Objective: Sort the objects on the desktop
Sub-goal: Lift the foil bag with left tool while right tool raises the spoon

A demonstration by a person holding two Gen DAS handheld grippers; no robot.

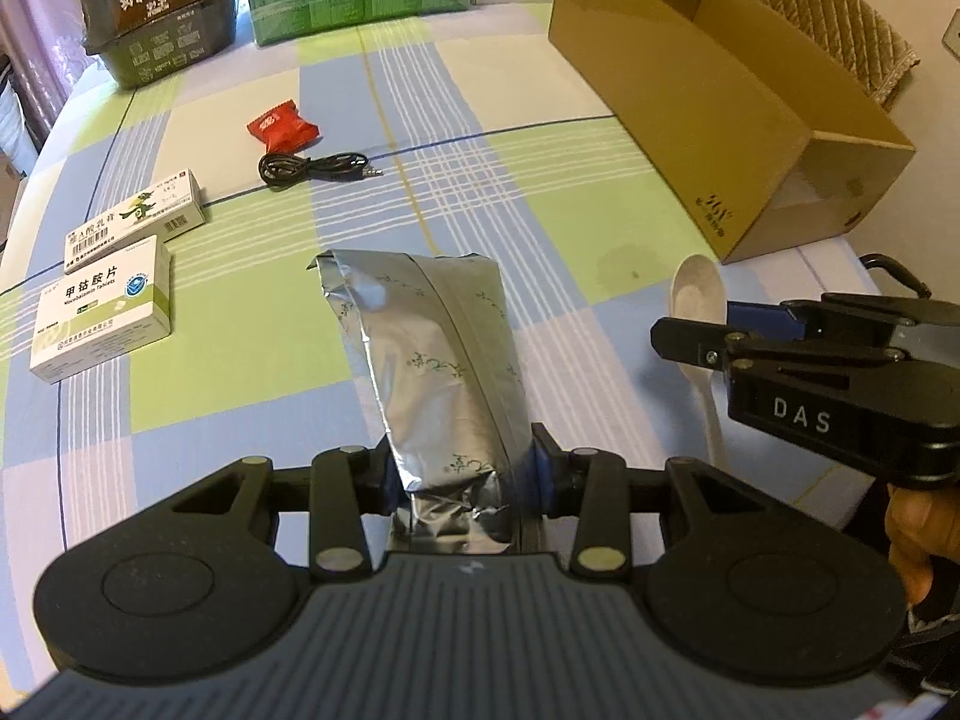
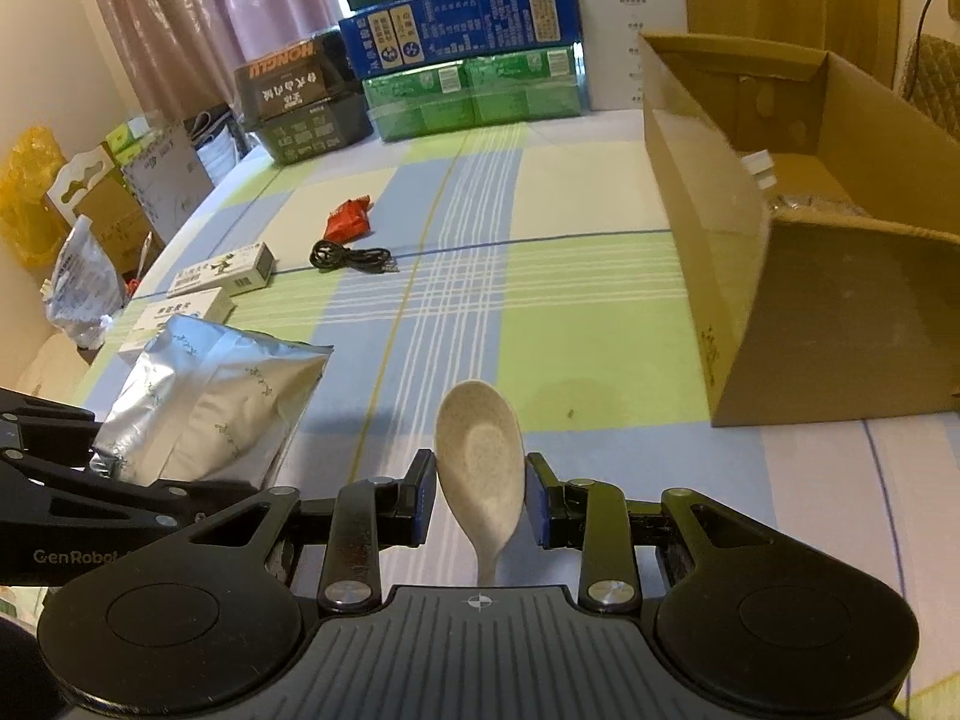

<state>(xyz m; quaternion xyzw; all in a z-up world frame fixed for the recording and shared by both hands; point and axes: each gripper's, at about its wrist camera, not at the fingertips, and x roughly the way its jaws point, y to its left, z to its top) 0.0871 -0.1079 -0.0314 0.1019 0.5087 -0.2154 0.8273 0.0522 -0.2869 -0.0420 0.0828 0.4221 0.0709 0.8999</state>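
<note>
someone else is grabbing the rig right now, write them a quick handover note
Left gripper: shut on the silver foil pouch, held above the table.
Right gripper: pads either side of the speckled spoon; grip looks closed but unconfirmed.
On the checked tablecloth: two medicine boxes, black audio cable, red candy packet.
Cardboard box: open at right, something inside, unclear what.
Left to do: probably drop pouch and spoon in, then sort the remaining four.

Stacked green and blue cartons are sitting at the top centre of the frame. Pink curtains are hanging upper left, a quilted chair back is showing upper right, and a yellow bag is slumping at far left.
</note>
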